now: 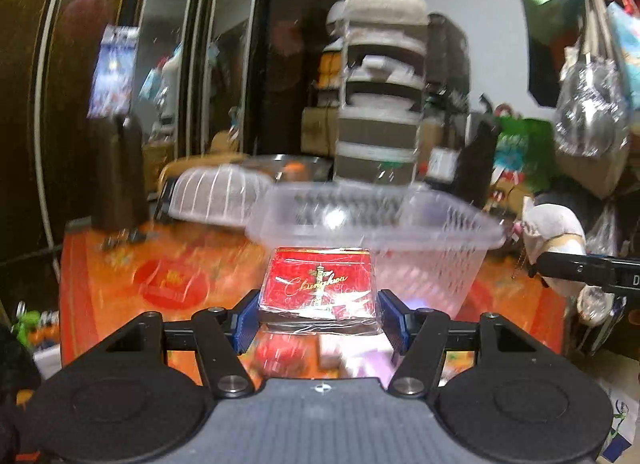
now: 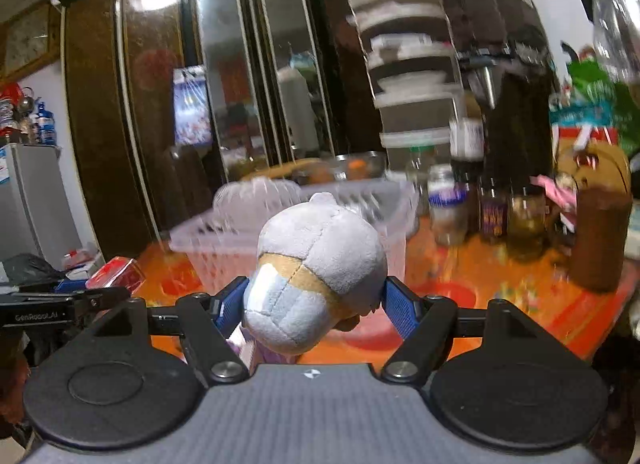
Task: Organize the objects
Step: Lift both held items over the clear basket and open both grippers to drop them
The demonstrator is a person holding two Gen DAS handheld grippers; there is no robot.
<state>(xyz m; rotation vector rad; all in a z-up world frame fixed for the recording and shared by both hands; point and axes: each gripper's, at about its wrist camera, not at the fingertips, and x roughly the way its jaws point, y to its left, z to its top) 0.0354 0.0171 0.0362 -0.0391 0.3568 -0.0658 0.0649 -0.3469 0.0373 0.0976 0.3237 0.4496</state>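
- Left gripper [image 1: 318, 322]: blue pads pressed against both sides of a red cigarette pack [image 1: 319, 288] wrapped in clear film, gold script on its face. Pack sits centre-low in the left wrist view, held above the tabletop.
- Right gripper [image 2: 314, 306]: blue pads clamped on a grey-and-tan plush toy [image 2: 318, 278], centre of the right wrist view, its rounded end pointing up and away.
- Clear plastic basket [image 1: 420, 224], latticed walls, just behind the pack at mid-frame; in the right wrist view it lies directly behind the toy.
- Both views show the opposite gripper at the frame edge with its load: toy at right, pack at lower left.
- Orange patterned tablecloth [image 1: 120, 264] under everything.
- Upturned clear bowl [image 1: 220, 196] left of the basket.
- Jars [image 2: 496, 212] at right of the right wrist view.
- Background blurred.
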